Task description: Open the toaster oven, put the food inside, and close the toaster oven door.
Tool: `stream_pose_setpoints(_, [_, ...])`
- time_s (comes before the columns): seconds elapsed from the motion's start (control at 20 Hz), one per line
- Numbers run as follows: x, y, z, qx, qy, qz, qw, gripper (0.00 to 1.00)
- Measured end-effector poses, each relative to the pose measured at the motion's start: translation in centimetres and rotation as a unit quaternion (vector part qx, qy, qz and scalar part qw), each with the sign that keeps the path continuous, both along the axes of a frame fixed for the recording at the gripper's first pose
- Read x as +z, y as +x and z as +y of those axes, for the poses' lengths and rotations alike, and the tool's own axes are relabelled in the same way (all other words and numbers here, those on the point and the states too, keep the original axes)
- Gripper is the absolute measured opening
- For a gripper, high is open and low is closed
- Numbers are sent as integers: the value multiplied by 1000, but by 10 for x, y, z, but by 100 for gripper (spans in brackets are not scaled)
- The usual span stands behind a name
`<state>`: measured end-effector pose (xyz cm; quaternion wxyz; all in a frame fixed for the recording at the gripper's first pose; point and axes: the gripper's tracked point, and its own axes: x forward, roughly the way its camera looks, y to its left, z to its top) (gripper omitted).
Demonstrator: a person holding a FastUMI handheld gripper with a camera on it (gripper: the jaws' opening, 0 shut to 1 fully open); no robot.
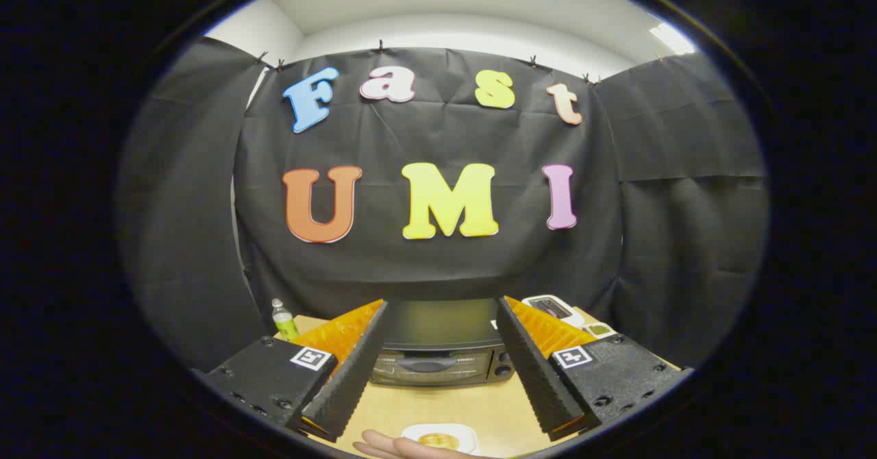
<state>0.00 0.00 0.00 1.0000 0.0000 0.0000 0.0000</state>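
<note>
While the toaster oven (438,349) sits closed, the released tool (438,377) hovers before it; opening its door comes next.

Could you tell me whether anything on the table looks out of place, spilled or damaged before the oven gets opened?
Nothing stands out. The toaster oven sits upright with its door shut, beyond the open gripper. The food on its white plate lies tidy near a hand. A green bottle stands upright.

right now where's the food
In the gripper view the food lies on a small white plate on the wooden table, between the open fingers and nearer than the closed toaster oven; a hand touches the plate.
</note>
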Motion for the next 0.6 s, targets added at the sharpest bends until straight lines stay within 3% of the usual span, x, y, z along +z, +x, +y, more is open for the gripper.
stream_pose_setpoints(0.6, [-21, -5, 0, 12, 1, 32, 999, 100])
